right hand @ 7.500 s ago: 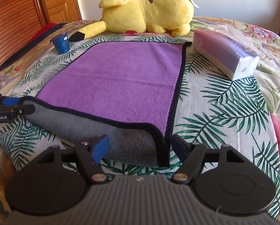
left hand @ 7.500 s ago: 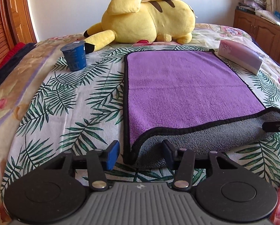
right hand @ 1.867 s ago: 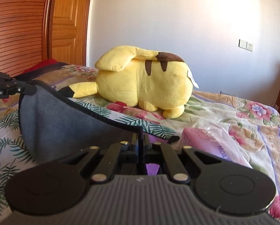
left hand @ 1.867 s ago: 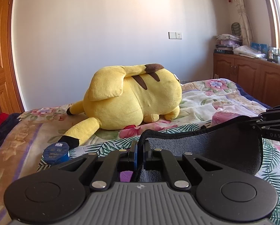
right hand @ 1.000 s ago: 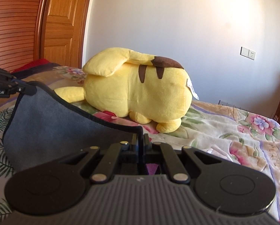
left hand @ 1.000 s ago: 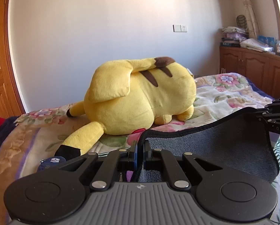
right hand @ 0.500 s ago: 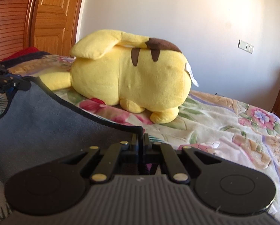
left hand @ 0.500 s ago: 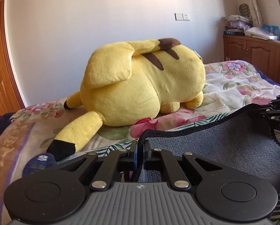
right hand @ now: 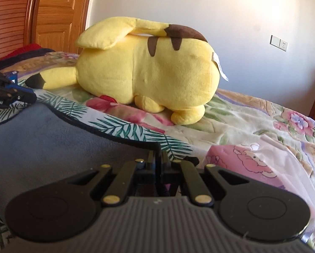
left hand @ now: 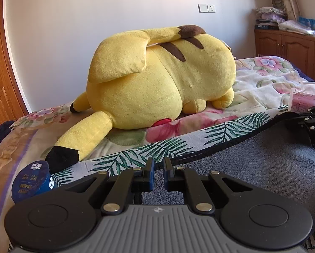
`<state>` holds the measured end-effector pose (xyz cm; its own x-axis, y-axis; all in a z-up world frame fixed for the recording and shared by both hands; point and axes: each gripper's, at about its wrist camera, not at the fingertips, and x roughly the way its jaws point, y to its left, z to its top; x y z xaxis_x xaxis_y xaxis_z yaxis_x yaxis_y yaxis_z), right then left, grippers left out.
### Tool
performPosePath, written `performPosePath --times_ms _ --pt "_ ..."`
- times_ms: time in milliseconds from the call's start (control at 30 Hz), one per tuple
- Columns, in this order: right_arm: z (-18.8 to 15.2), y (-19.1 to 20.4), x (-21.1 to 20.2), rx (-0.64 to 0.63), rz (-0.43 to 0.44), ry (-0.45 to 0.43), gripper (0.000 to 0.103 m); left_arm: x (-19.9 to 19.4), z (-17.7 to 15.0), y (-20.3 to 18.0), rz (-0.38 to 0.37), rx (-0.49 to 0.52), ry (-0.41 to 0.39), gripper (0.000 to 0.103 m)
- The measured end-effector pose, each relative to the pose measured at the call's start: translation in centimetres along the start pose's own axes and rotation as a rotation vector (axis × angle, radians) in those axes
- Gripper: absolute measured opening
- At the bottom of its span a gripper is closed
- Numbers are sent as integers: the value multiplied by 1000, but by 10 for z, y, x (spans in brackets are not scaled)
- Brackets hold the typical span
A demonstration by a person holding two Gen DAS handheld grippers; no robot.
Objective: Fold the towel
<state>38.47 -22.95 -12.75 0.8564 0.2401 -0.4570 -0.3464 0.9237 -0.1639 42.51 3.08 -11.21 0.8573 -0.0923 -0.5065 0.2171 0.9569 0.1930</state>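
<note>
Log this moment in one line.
towel: gray side up | left gripper: jaws slightly apart | right gripper: shut on towel corner

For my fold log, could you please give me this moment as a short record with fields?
Towel: grey side up on the bed, black edge facing the yellow plush
Left claw: jaws slightly apart over one corner
Right claw: shut on the other corner
Nearby: blue cup beside the left claw, pink tissue pack beside the right claw
</note>
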Motion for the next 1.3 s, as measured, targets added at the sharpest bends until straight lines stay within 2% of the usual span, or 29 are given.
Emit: performPosePath --times_ms 67,100,133,167,200,400,567,933,1300 --pt "0 -1 1 3 -8 14 11 -2 0 -2 -2 -2 -4 1" --pt "0 -1 1 7 -14 21 29 -4 0 -2 -8 -6 -5 15" --pt "0 -2 0 12 -16 24 60 -6 0 -3 -12 -11 -9 21" --pt "0 -2 0 12 -16 24 72 -8 0 -4 -13 -14 -11 26" --pt "0 -3 -1 17 -16 19 77 -11 -1 -5 -16 -16 -12 27" --pt "2 -7 -21 76 7 23 77 -37 1 -12 -40 -48 -2 40" --pt "13 -8 -55 161 38 27 77 -66 5 -19 -50 -55 10 42" --pt "28 -3 -117 146 38 19 77 -140 14 -33 -61 -48 37 43" --pt "44 5 -183 138 39 -11 77 -213 33 -41 -66 -31 7 44"
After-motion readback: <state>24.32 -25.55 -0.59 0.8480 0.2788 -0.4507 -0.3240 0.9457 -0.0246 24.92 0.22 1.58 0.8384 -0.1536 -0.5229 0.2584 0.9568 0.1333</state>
